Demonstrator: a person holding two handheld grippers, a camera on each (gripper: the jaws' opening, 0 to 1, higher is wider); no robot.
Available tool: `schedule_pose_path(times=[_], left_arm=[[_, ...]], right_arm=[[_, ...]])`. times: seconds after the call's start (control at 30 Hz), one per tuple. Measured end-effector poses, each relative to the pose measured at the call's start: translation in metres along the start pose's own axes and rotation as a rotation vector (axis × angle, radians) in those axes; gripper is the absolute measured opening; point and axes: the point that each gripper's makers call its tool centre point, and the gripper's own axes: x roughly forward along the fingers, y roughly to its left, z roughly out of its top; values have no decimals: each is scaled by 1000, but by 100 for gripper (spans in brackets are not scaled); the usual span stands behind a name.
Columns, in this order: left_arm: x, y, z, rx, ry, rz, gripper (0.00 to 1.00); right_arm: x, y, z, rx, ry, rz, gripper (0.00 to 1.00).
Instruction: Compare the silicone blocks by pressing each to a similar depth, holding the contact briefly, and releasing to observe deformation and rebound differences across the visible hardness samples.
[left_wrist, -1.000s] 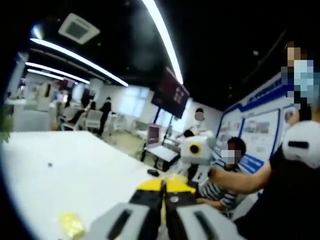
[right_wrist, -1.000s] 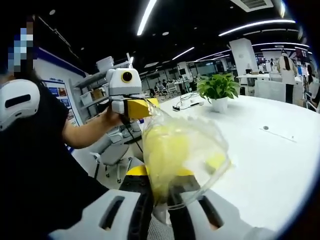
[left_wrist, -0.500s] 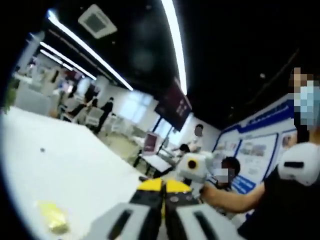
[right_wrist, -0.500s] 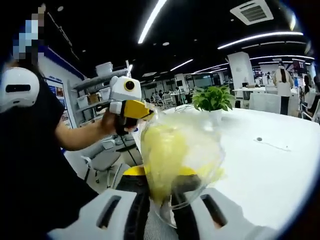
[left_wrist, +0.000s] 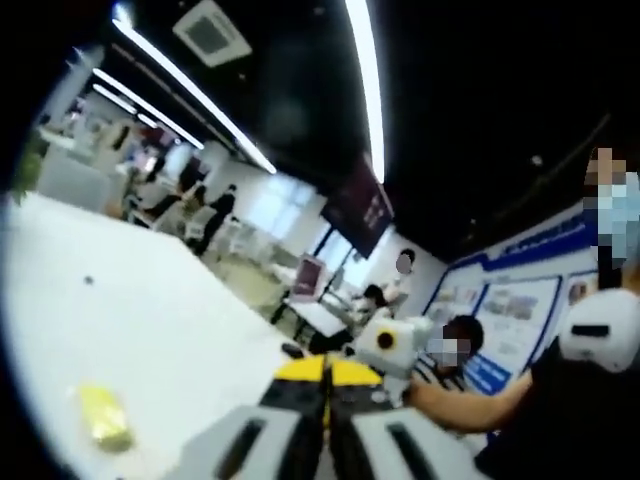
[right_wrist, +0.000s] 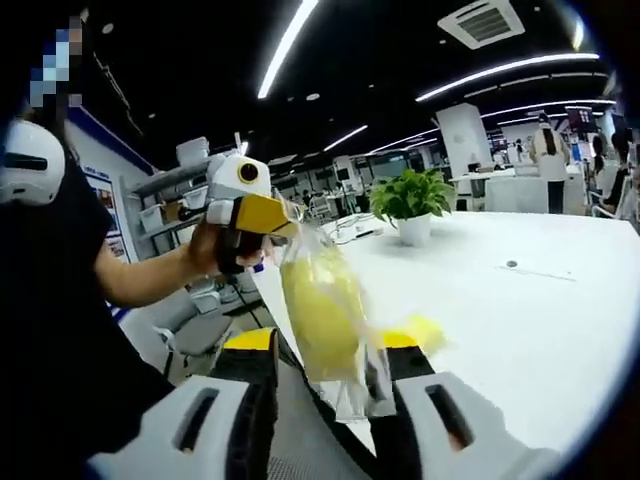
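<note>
A clear plastic bag (right_wrist: 325, 310) with a yellow silicone block inside hangs by its top from my left gripper (right_wrist: 288, 215), which a hand holds up at the left of the right gripper view. In the left gripper view that gripper (left_wrist: 325, 372) has its yellow-tipped jaws pressed together. My right gripper (right_wrist: 328, 340) stands open, its jaws wide apart on either side of the bag's lower end. Another yellow block (left_wrist: 105, 418) lies loose on the white table (left_wrist: 150, 330).
A potted plant (right_wrist: 408, 205) stands on the table's far side, with a small dark spot (right_wrist: 511, 265) on the top. Seated people, chairs and desks lie beyond the table edge. The person holding the grippers is close at the side.
The right gripper's jaws have spread apart and no longer pinch the bag. The bag now hangs narrow, edge-on, from the left gripper. Both views shifted slightly.
</note>
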Motion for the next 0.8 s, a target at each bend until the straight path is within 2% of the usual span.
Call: schedule_pose_path(times=[0.07, 0.17, 0.27, 0.43, 0.57, 0.63, 0.77, 0.8], left_arm=[[-2, 5, -1, -11, -6, 10, 0], [-2, 12, -3, -64, -9, 10, 0], [-3, 20, -7, -61, -6, 31, 0], [-6, 28, -16, -64, 3, 58, 0], [-9, 37, -22, -74, 15, 101, 0], [-9, 46, -28, -64, 37, 146, 0], [-7, 53, -38, -61, 55, 174, 0], [-7, 54, -40, -61, 56, 174, 0]], right_arm=[[0, -4, -7, 7, 6, -23, 39], [-4, -12, -16, 55, -4, -59, 41], [-10, -21, -21, 104, -28, -98, 51], [-23, -33, -36, 122, -32, -176, 62], [-31, -41, -57, 109, 7, -240, 74], [-34, -45, -66, 100, 27, -273, 78], [-40, -57, -88, 59, 77, -348, 87], [-42, -63, -97, 38, 108, -381, 90]])
